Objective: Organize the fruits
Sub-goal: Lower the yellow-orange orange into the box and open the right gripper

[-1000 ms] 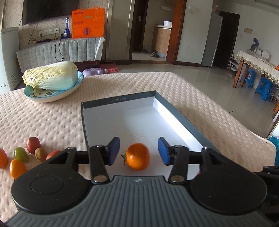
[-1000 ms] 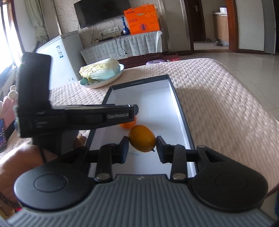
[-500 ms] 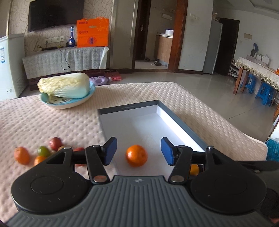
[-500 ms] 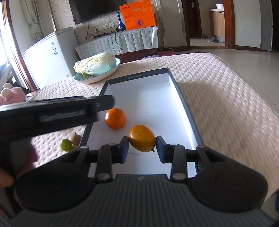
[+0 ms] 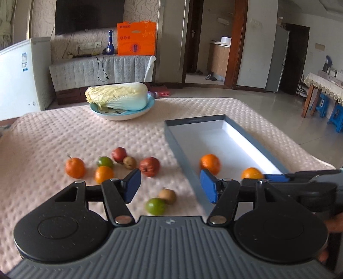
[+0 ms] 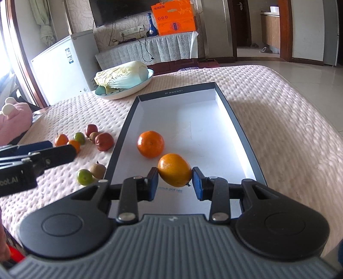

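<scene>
The right gripper (image 6: 174,181) has its blue jaws clenched on a yellow-orange citrus fruit (image 6: 174,169), one pad pressed against each side. It holds the fruit just above the white floor at the near end of the shallow dark-rimmed box (image 6: 235,120). A rounder orange tangerine (image 6: 150,144) lies on the box floor just beyond and to the left of the held fruit, apart from it.

The left gripper (image 5: 170,185) is over the quilted pink cover (image 5: 64,133), left of the box, with its jaws released and opening; nothing is between the pads. Below the gap lie a green fruit (image 5: 155,206) and a small brown fruit (image 5: 167,196), touching each other. Beyond the left jaw sits a loose cluster on the cover: a red fruit (image 5: 149,167), a second red fruit (image 5: 119,154), a brown one (image 5: 129,162), a green one (image 5: 105,162) and two orange ones (image 5: 75,167) (image 5: 103,174).

Farther back, a napa cabbage (image 5: 116,96) lies on its side in a pale blue dish (image 5: 124,113) near the far edge of the cover, well apart from the fruit. Behind stand a white fridge (image 6: 60,70), a cloth-covered cabinet with a blue bottle (image 6: 151,25) and an orange box (image 6: 173,17), and a dark television on the wall.
</scene>
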A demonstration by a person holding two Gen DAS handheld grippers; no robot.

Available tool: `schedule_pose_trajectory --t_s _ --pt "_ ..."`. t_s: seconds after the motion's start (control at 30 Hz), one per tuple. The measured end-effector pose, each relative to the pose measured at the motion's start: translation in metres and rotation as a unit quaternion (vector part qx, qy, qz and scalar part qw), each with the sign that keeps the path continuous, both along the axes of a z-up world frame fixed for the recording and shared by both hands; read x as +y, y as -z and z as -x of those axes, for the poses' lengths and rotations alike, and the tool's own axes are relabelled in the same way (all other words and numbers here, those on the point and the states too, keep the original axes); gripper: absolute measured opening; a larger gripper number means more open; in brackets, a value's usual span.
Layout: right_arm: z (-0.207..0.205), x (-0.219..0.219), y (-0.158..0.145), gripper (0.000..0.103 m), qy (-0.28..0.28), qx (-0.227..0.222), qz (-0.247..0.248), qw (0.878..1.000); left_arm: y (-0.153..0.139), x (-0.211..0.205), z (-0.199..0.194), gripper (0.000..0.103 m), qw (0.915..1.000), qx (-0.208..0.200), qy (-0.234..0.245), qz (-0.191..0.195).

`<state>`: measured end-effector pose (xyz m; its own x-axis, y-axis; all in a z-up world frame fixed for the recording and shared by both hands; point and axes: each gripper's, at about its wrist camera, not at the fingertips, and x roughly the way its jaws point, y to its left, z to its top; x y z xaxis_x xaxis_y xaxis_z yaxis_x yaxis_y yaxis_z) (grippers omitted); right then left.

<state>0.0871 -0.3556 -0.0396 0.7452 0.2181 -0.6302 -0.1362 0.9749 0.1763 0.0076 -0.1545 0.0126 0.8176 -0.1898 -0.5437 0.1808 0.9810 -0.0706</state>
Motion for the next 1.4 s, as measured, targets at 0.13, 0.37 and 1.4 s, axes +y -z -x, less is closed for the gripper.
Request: schedule_pose_trajectory --t_s 0.13,0.37,1.4 --pt "-0.001 -0.001 0.001 0.037 0.005 0.000 0.002 1.000 0.002 0.019 -0.001 0.067 0.9999 0.004 -0.005 0.009" --pt "-0.005 0.006 0.003 0.038 0.008 0.002 0.012 1.000 0.011 0.038 -0.006 0.067 0.9997 0.016 -0.018 -0.004" --pt "0.014 0.044 -0.025 0.042 0.000 -0.083 -0.005 0.997 0.020 0.068 -0.015 0.067 0.9982 0.021 -0.056 -0.001"
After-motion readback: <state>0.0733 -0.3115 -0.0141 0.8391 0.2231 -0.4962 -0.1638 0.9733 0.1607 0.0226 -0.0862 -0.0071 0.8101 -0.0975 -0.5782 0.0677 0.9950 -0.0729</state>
